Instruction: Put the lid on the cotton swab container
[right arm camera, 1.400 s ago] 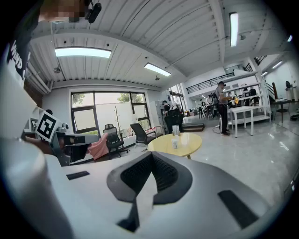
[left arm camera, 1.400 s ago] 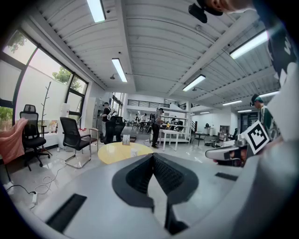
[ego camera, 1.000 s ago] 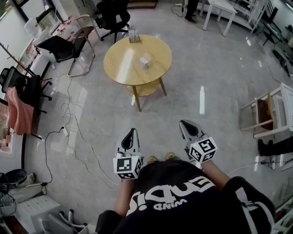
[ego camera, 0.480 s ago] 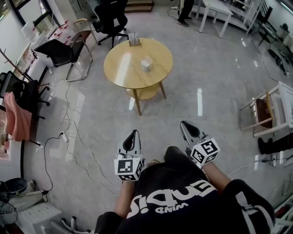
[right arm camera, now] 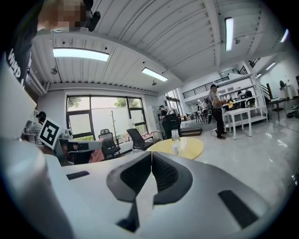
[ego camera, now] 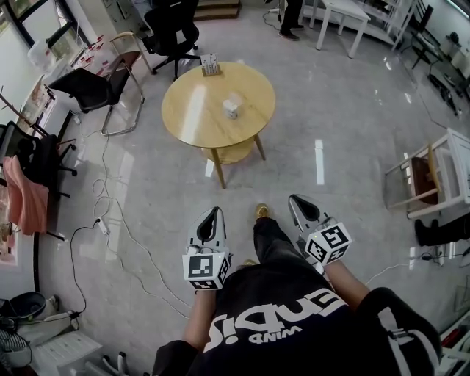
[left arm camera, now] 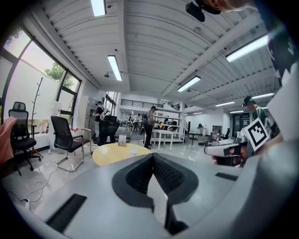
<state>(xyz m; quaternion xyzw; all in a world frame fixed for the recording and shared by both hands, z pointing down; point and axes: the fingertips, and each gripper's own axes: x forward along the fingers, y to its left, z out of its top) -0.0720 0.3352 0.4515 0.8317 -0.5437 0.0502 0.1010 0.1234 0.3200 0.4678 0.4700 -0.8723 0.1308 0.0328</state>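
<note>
A small whitish container [ego camera: 232, 105] stands near the middle of a round wooden table [ego camera: 192, 110], far ahead of me. A second small boxy item [ego camera: 211, 64] sits at the table's far edge. I cannot make out a separate lid from here. My left gripper [ego camera: 214, 212] and right gripper [ego camera: 295, 199] are held side by side at waist height, both shut and empty, pointing toward the table. The left gripper view shows its shut jaws, the left gripper [left arm camera: 153, 157], with the table [left arm camera: 112, 154] beyond. In the right gripper view the right gripper [right arm camera: 152, 154] is shut below the table [right arm camera: 189, 147] and the container [right arm camera: 175, 148].
Bare grey floor lies between me and the table. Cables [ego camera: 121, 220] trail across the floor at the left. Black office chairs [ego camera: 92, 84] stand left of the table and behind it. A white rack [ego camera: 437, 172] stands at the right. People stand at a white table [ego camera: 345, 22] in the back.
I have stepped toward the table: a leg and shoe now show between the grippers. Both grippers stay shut and keep their places in the view.
</note>
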